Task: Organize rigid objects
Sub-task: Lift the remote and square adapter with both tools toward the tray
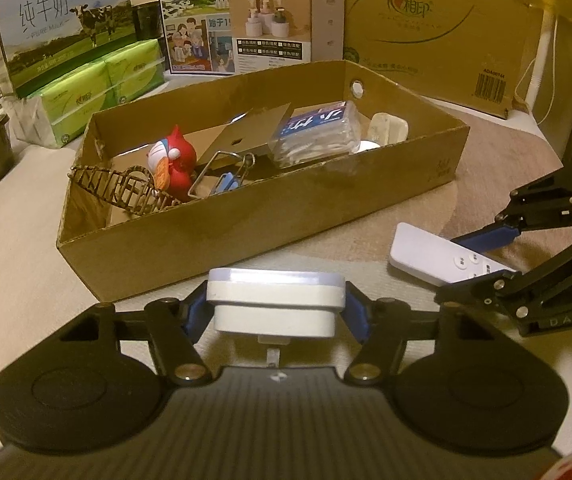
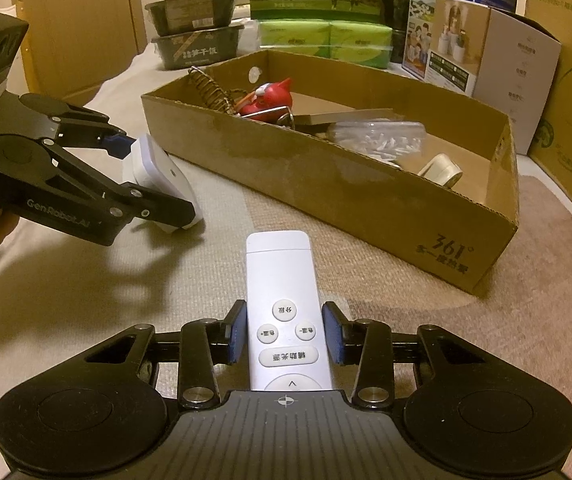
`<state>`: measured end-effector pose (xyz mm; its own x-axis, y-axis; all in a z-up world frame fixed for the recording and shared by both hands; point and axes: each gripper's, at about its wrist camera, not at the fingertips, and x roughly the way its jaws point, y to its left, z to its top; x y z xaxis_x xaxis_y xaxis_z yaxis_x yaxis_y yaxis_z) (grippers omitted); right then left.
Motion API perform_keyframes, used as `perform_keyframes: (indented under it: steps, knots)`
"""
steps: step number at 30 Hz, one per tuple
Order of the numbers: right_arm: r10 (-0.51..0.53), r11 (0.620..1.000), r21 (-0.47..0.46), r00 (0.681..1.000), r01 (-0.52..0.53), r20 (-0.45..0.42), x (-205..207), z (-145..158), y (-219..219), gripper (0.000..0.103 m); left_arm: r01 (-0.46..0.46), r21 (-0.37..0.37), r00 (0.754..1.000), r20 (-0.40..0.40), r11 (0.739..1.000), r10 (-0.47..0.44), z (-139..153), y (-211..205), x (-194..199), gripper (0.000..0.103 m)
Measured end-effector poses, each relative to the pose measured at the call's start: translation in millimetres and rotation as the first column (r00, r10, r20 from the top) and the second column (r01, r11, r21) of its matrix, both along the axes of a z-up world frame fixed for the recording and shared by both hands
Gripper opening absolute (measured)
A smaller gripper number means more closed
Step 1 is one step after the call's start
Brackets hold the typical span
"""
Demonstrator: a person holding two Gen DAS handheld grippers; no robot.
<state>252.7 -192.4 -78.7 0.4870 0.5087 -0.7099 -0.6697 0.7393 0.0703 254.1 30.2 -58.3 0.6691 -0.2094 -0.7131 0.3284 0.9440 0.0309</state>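
Brown cardboard box point(image 2: 438, 240) reads "361°"; left gripper point(image 1: 276, 304) clamps white plug block point(image 1: 276, 296), right gripper point(image 2: 286, 334) nearly pinching white button remote point(image 2: 284, 304), both angled down.

left tool point(image 1: 276, 312) angled down, pads pressed inward, right tool point(image 2: 285, 334) angled down, pads nearly closed

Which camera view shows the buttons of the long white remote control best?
The right wrist view: the long white remote control lies lengthwise between the right gripper pads, buttons facing the camera. The left wrist view shows only its end, small, partly hidden by that gripper.
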Motion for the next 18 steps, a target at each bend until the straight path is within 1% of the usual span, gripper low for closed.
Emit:
perform_keyframes:
  steps: [5, 9, 15, 18]
  knots:
    - [-0.012, 1.0, 0.001, 1.0, 0.012, 0.003, -1.8, 0.6, -0.7, 0.04, -0.016, 0.004, 1.0, -0.003, 1.0, 0.016, 1.1, -1.3, -3.7, 0.063]
    - [-0.041, 0.999, 0.023, 0.999, 0.041, 0.0, -5.4, 2.6, -4.9, 0.04, -0.052, 0.002, 0.999, -0.007, 0.999, 0.052, 2.9, -3.1, -12.1, 0.062]
    - [-0.107, 0.991, 0.081, 0.994, 0.107, -0.012, -17.6, 13.1, -15.3, 0.039, -0.089, -0.033, 0.996, -0.007, 0.995, 0.089, 8.4, -8.9, -31.5, 0.062]
    - [-0.131, 0.986, 0.102, 0.991, 0.131, -0.014, -26.8, 21.1, -19.1, 0.039, -0.114, -0.063, 0.993, -0.012, 0.991, 0.114, 14.2, -10.6, -40.8, 0.062]
